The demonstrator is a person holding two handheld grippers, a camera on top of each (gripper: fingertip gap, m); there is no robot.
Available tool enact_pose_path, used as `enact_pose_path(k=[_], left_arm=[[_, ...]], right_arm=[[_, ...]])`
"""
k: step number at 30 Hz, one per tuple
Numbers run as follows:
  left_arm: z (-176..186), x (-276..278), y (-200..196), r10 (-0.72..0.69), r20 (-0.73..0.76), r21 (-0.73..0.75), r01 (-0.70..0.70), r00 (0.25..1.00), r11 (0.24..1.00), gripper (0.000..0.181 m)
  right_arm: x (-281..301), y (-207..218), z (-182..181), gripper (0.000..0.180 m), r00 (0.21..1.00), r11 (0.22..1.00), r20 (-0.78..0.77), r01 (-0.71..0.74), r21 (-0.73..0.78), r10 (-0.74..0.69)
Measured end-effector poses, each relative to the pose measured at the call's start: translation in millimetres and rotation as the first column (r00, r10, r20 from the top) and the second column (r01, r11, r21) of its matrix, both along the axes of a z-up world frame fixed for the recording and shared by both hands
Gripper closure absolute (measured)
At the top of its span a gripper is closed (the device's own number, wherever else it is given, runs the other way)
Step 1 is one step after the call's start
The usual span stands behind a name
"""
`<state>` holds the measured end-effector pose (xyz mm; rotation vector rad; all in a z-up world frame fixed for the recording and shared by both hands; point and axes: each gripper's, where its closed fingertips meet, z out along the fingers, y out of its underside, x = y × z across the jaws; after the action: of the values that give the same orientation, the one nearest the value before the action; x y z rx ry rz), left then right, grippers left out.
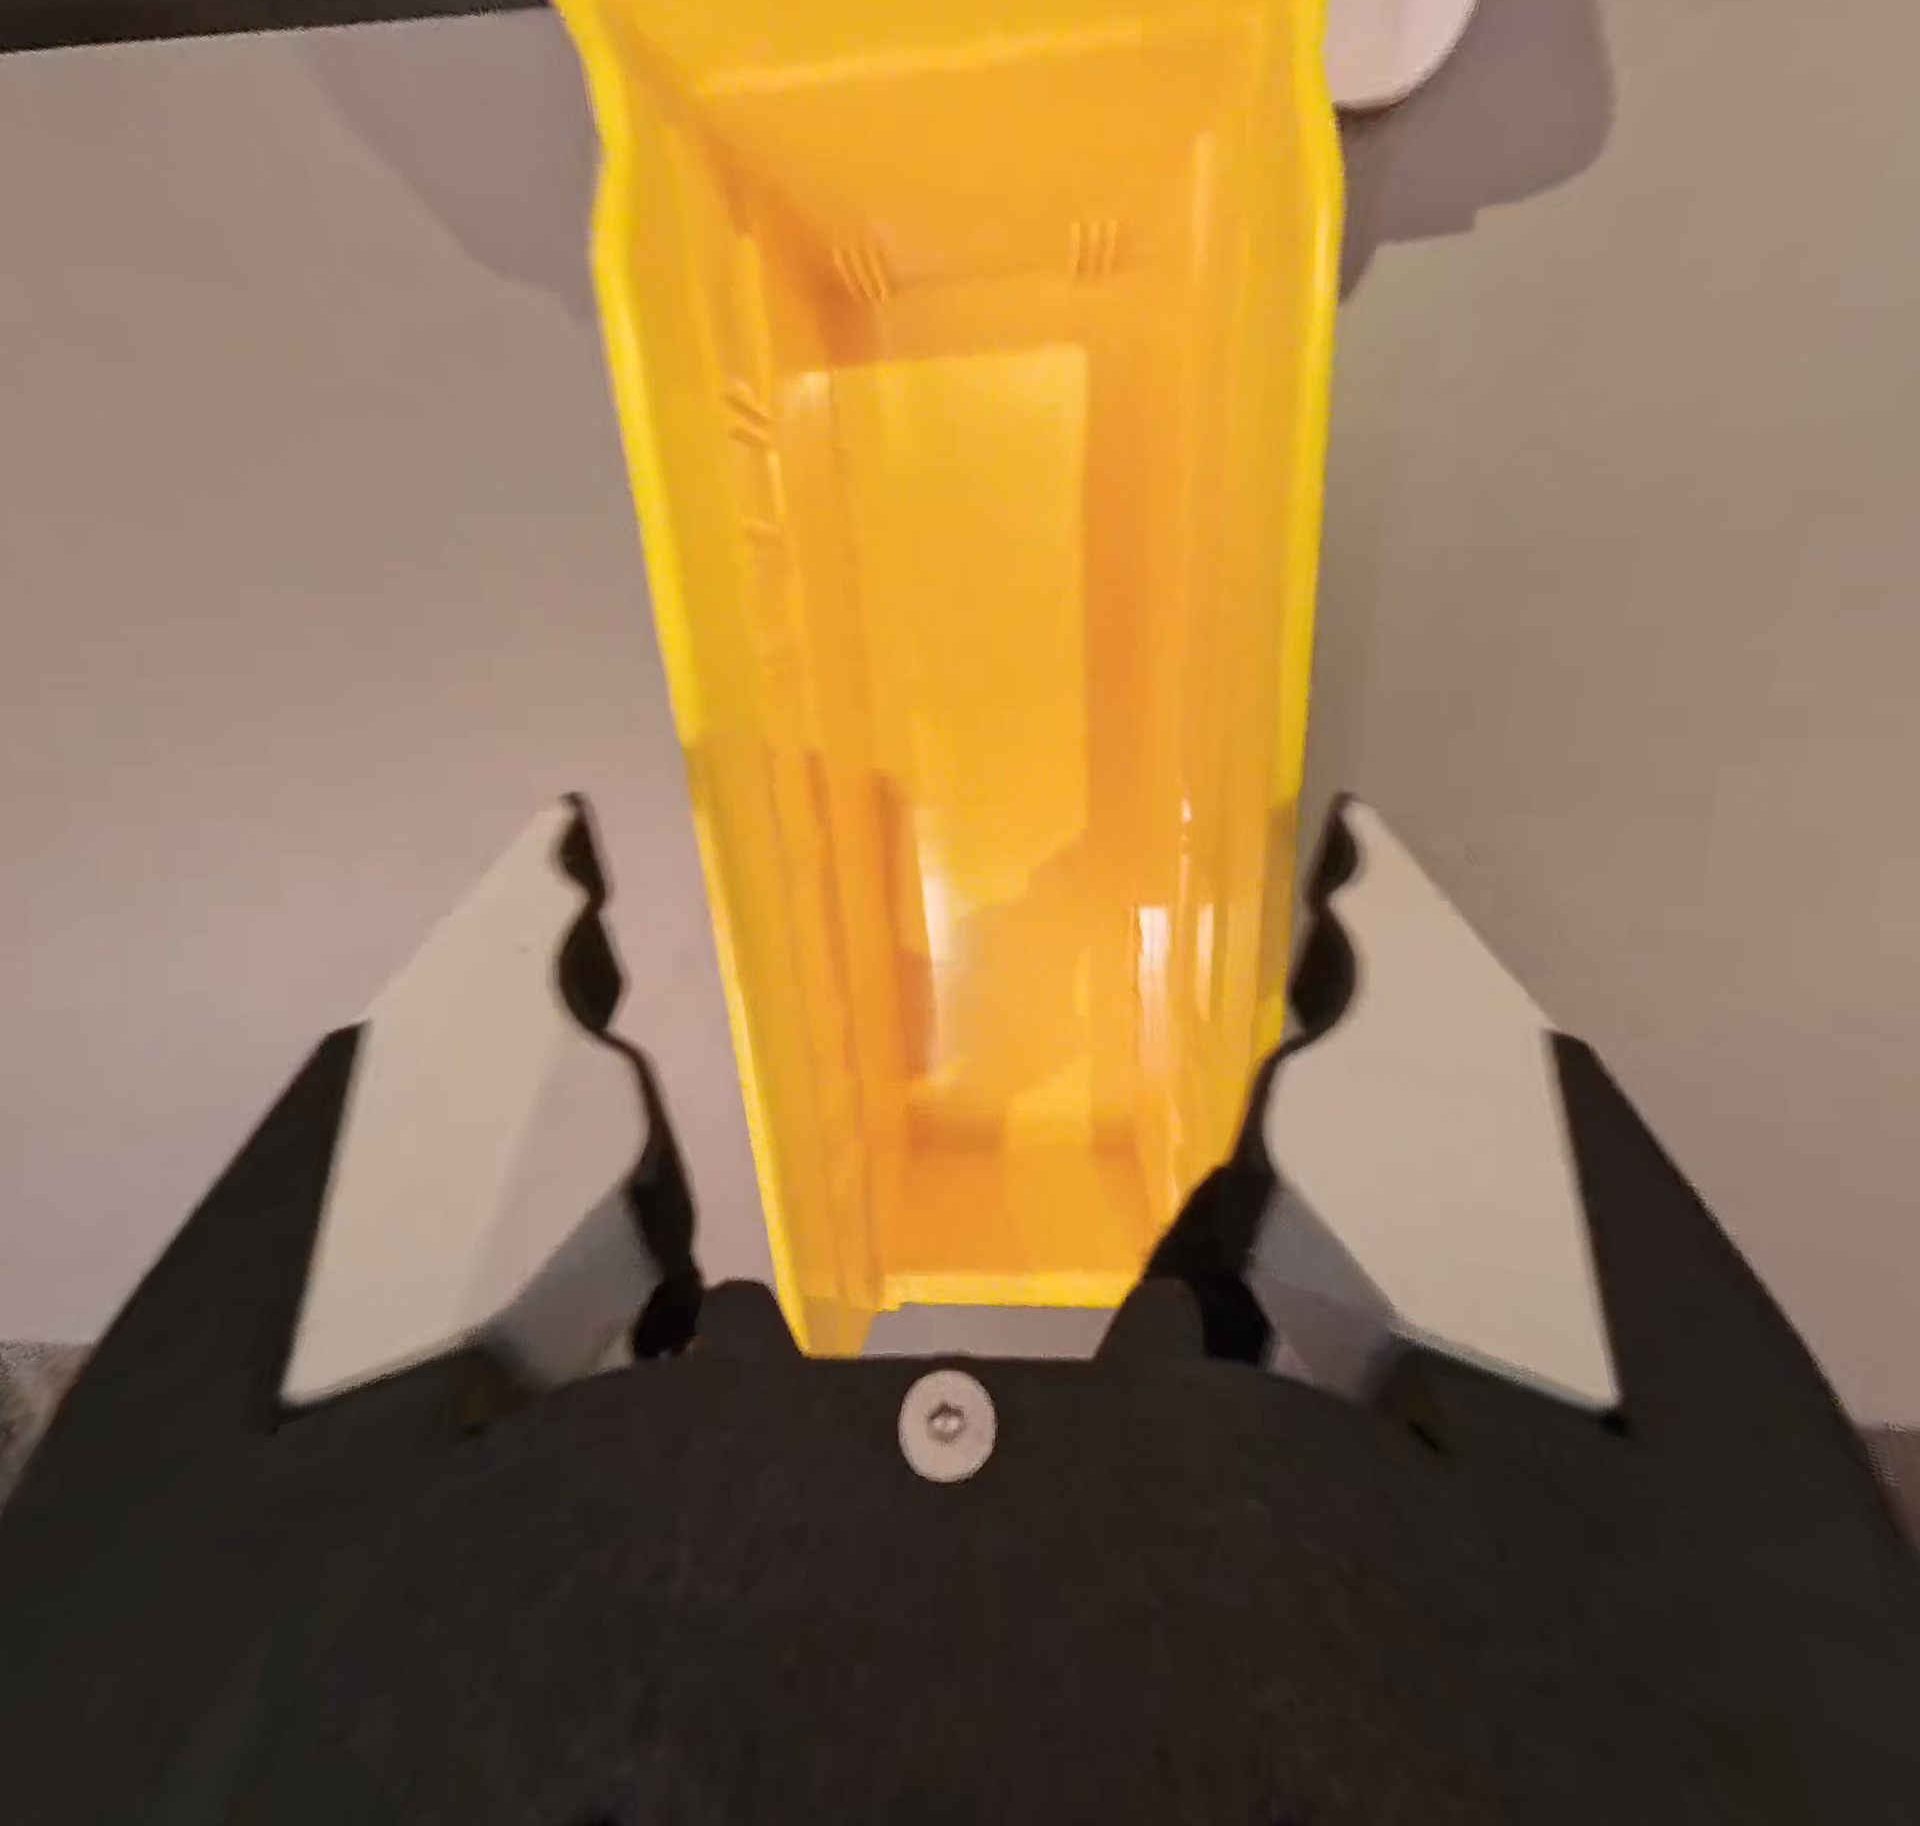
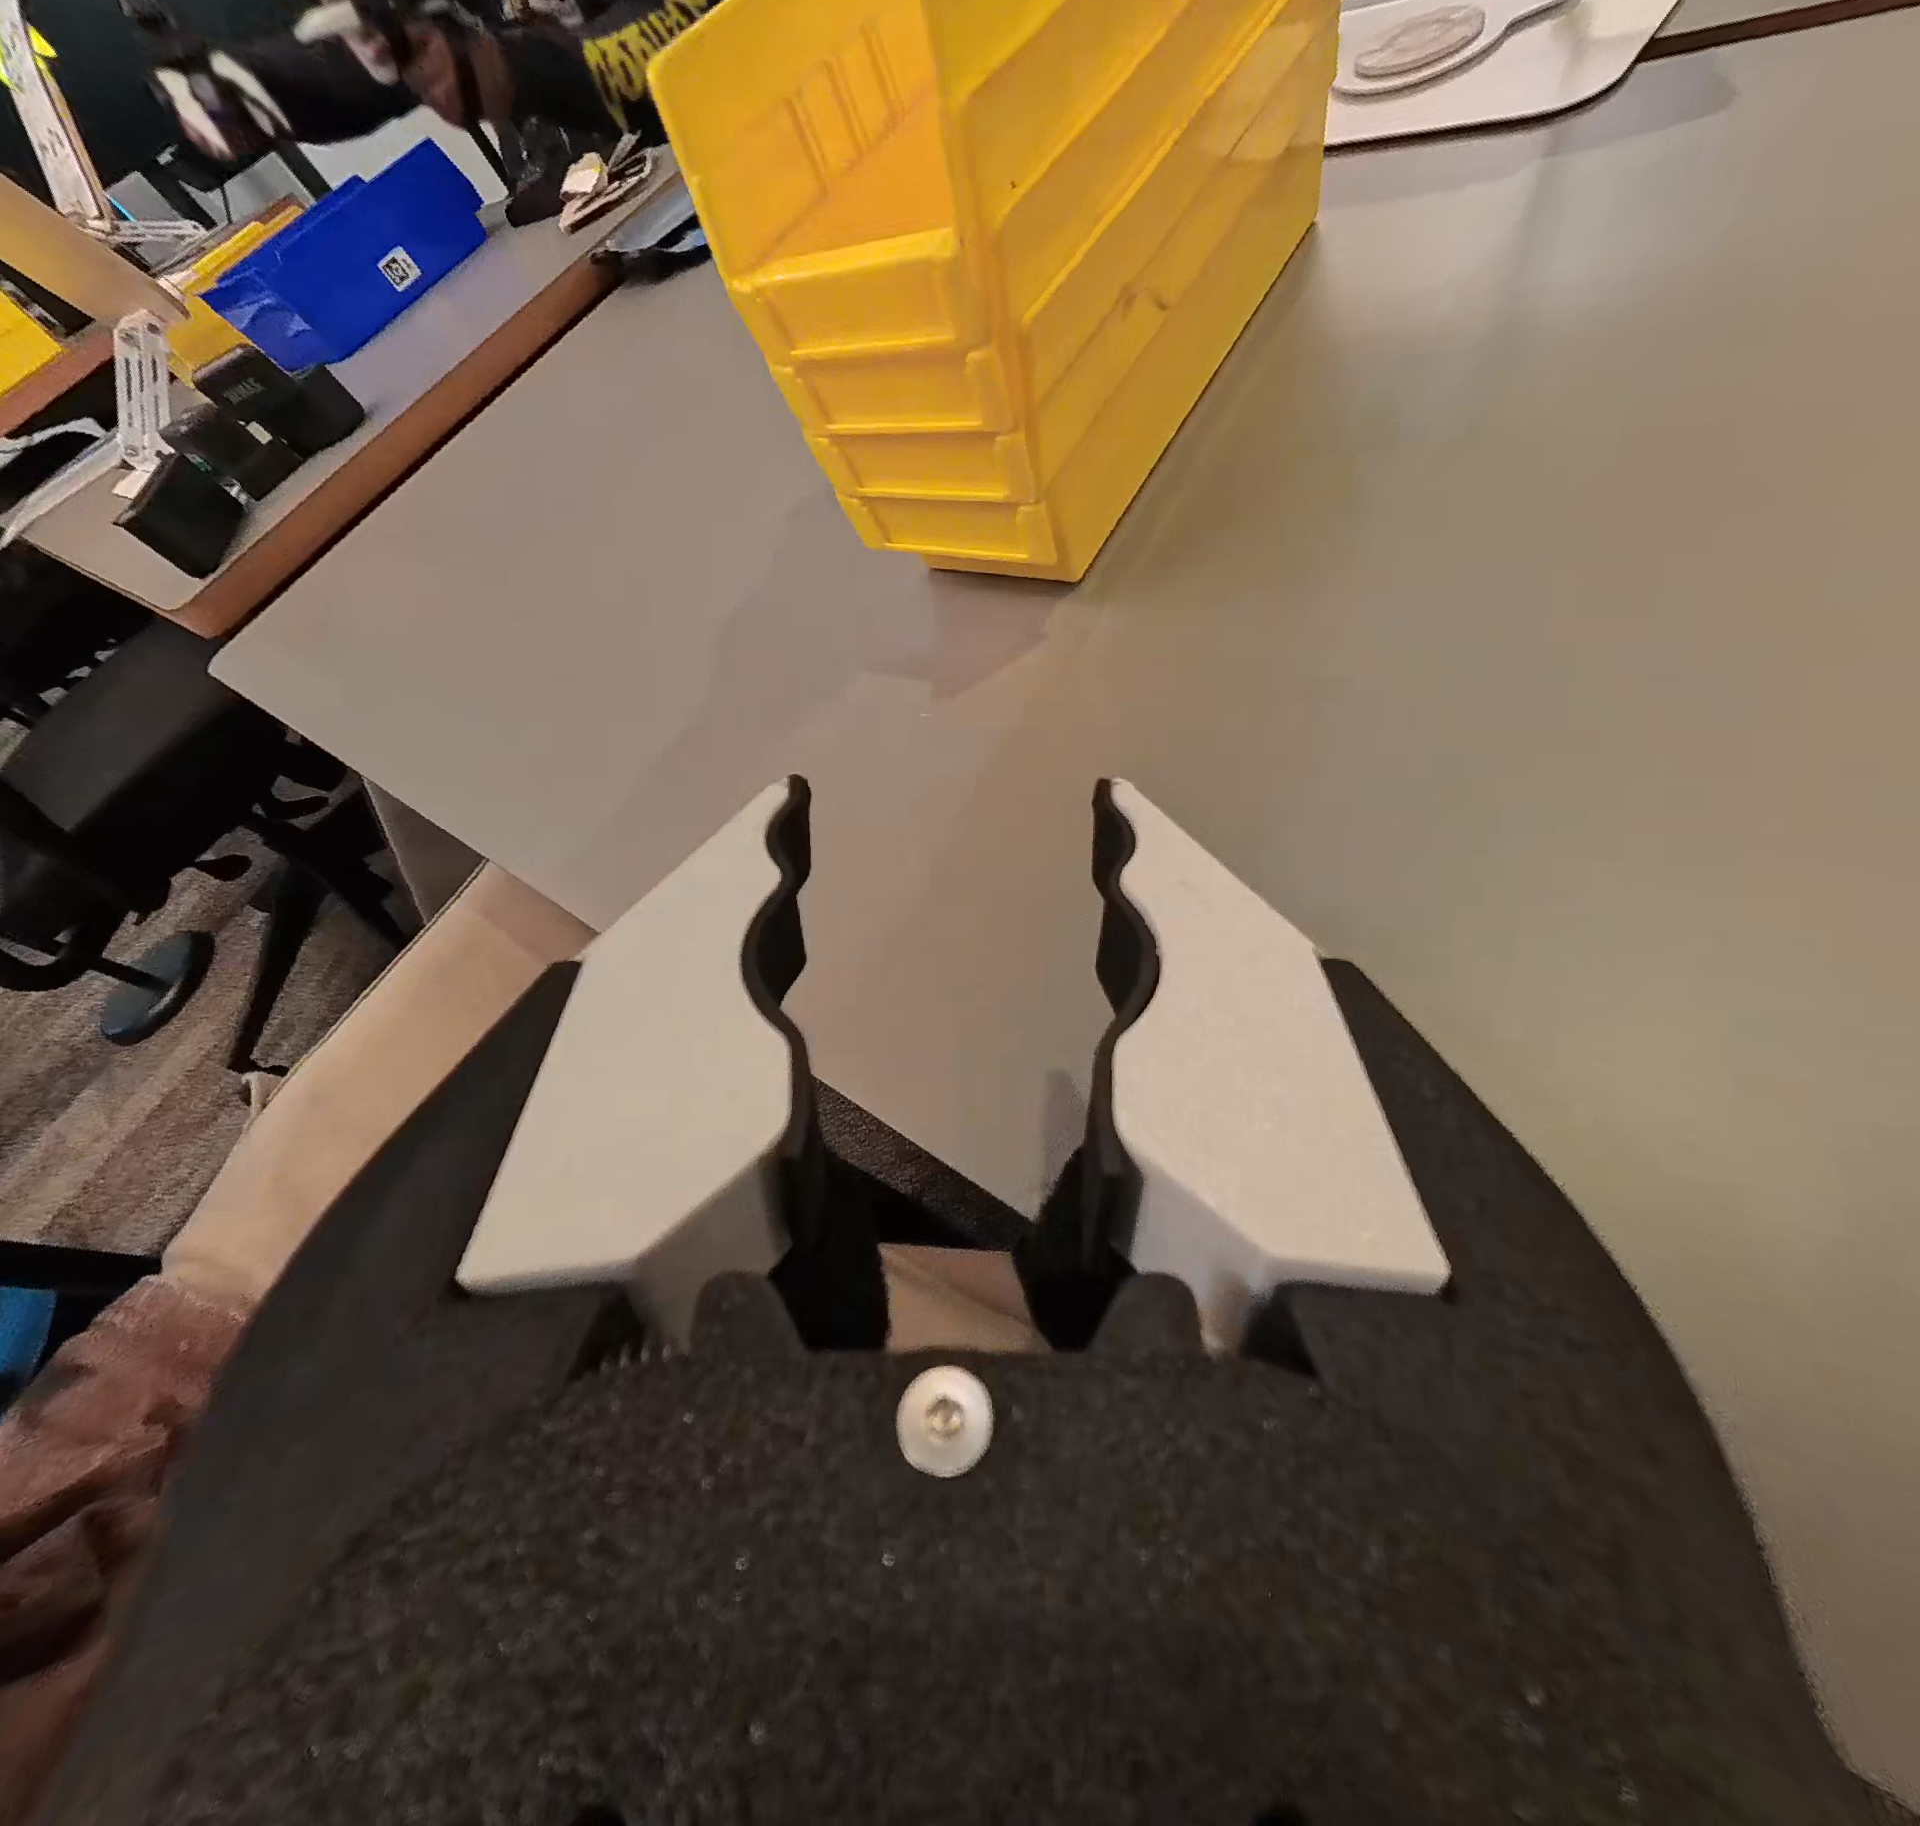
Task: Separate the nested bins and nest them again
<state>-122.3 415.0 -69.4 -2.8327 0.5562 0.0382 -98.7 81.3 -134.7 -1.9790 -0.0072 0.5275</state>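
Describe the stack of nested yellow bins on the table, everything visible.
The stack of nested yellow bins looks like glossy moulded plastic: four stepped front lips show one above another. It sits upright on the grey table, its shadow in front. The open right gripper is short of it, not touching.

The left claw point(image 1: 956, 945) points forward and downward, its two grey fingers point(image 1: 468, 1101) spread wide, the scalloped black pads facing inward. The right-hand finger's pad touches what lies between them, while the left-hand finger stands slightly apart from it; the view is blurred, so a firm grip cannot be told. The right claw point(image 2: 951, 903) is held level and a little tilted, its fingers point(image 2: 665, 1080) parted with a clear gap between the pads and nothing in that gap. Its black body fills the near edge of the view.
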Motion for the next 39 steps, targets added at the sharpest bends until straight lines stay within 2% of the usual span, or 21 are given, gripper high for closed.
enact_pose_path(k=[2, 8, 13, 19, 29, 34, 39], left_arm=[[2.3, 7.8, 4.3, 0.012, 0.047, -0.01, -0.012, 0.999, 1.0, 0.073], [-5.8, 9.2, 8.8, 0.005, 0.026, -0.033, -0.005, 1.0, 0.999, 0.067], [-1.9, 8.0, 6.1, -0.01, 0.003, -0.065, 0.01, 1.0, 0.998, 0.086], [7.4, 2.7, -3.8, -0.024, -0.013, -0.115, 0.022, 1.0, 0.993, 0.094], [56.2, -7.6, -32.0, -0.049, -0.023, -0.123, 0.046, 0.999, 0.991, 0.095], [91.7, -18.5, -48.7, -0.017, 0.022, -0.058, 0.018, 1.0, 0.998, 0.093], [141.6, -19.9, -67.5, -0.05, 0.059, -0.004, 0.05, 0.997, 0.999, 0.093]], right_arm=[[1.7, -0.4, 1.3, 0.126, 1.0, 1.0, -0.023, -0.005, 0.0, 0.005], [5.1, 0.8, 10.5, 0.127, 0.996, 1.0, -0.092, -0.009, 0.009, 0.01], [5.8, 3.6, 11.4, 0.128, 0.995, 1.0, -0.099, -0.009, 0.006, 0.009], [4.8, 3.2, 9.5, 0.129, 0.995, 1.0, -0.098, -0.014, -0.005, 0.013], [5.4, 2.1, 10.0, 0.129, 0.994, 1.0, -0.107, -0.012, -0.009, 0.011], [3.1, 3.0, 8.7, 0.13, 0.991, 1.0, -0.134, -0.015, -0.02, 0.013], [-0.2, 1.3, 9.2, 0.131, 0.991, 1.0, -0.135, -0.017, -0.02, 0.014]])
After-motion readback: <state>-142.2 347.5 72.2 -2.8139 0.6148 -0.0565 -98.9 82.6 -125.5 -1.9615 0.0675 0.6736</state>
